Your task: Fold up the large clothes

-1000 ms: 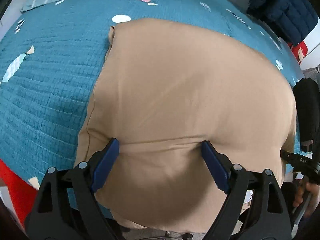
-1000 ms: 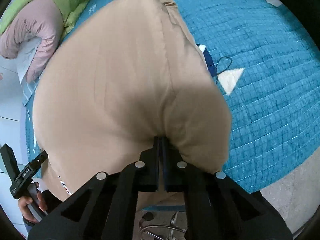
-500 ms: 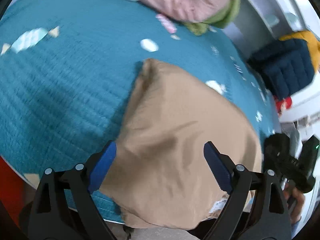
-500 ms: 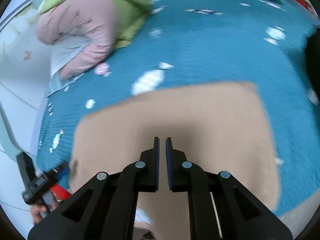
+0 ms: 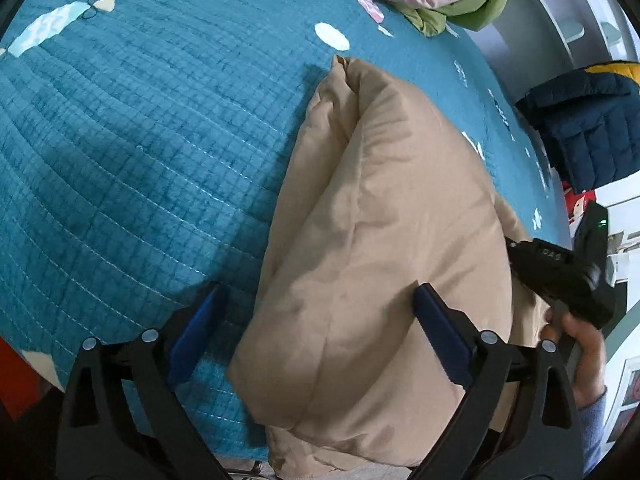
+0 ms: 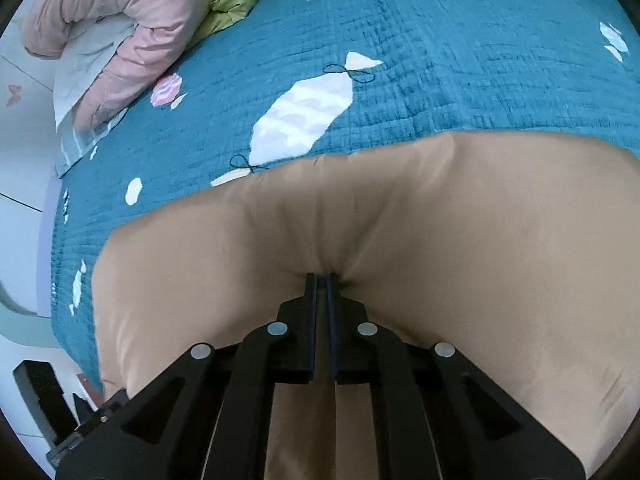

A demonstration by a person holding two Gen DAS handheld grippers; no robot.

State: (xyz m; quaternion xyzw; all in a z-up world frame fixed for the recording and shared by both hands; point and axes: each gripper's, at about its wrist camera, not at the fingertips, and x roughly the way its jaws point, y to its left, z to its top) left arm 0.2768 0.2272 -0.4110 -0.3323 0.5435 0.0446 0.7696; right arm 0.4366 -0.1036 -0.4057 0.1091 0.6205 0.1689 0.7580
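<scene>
bed: teal quilted bedspread (image 5: 132, 152) with candy-shaped patches; pink and green duvets (image 6: 120, 28) bunched at the far end, dark blue puffer jacket (image 5: 588, 128) off to one side
garment: tan padded garment (image 5: 384, 240), already doubled over into a puffy bundle at the near edge of the bed, part of it hanging off the edge
left tool (image 5: 320, 336): jaws wide apart, gripping nothing, hovering with the bundle's near corner between them
right tool (image 6: 321, 280): jaws nearly together, pinching a small tuck of the tan fabric, creases fanning out from the pinch
handling guess: soft, light for its bulk, springy fill, so folds will probably puff back up; the smooth shell looks kinda slippery
where to grab: I'd go for a seam or the thick folded edge, several layers at once, not the slick middle
writing: some pale characters on the right tool's body in the left view, can't read them; no brand visible on the garment
</scene>
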